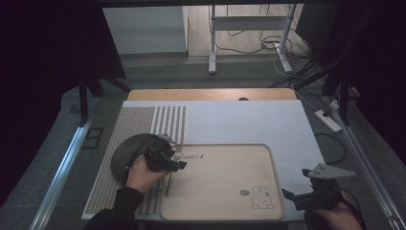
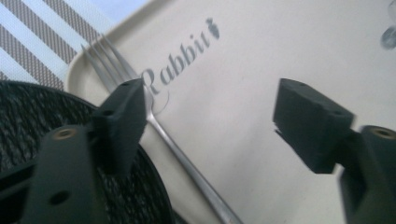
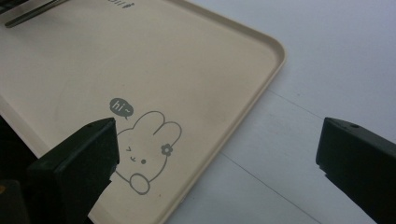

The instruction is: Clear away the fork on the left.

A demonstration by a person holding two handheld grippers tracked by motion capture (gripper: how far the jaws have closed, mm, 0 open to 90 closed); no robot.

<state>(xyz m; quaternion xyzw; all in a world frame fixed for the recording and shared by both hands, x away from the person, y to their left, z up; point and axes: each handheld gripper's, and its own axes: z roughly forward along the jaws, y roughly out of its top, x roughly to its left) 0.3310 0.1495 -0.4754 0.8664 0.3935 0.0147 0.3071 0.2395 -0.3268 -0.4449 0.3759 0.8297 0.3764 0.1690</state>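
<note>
A metal fork (image 2: 187, 158) lies along the left side of a beige tray (image 2: 261, 56) printed with "Rabbit", its tines (image 2: 100, 56) pointing at the tray's far left corner. My left gripper (image 2: 215, 100) hovers over it with its jaws wide apart; the fork runs under the left jaw and neither pad presses on it. In the high view the left gripper (image 1: 174, 163) sits at the tray's (image 1: 225, 177) left rim, above the fork (image 1: 168, 186). My right gripper (image 1: 297, 184) rests open off the tray's near right corner. Between its jaws (image 3: 217, 128) is nothing but the tray rim and mat.
A dark round woven mat (image 1: 125, 153) lies left of the tray, partly under the left hand. Everything rests on a white placemat (image 1: 239, 122) with a striped left part. A rabbit drawing (image 3: 144, 149) marks the tray's near right corner. A power strip (image 1: 328, 120) lies on the floor at right.
</note>
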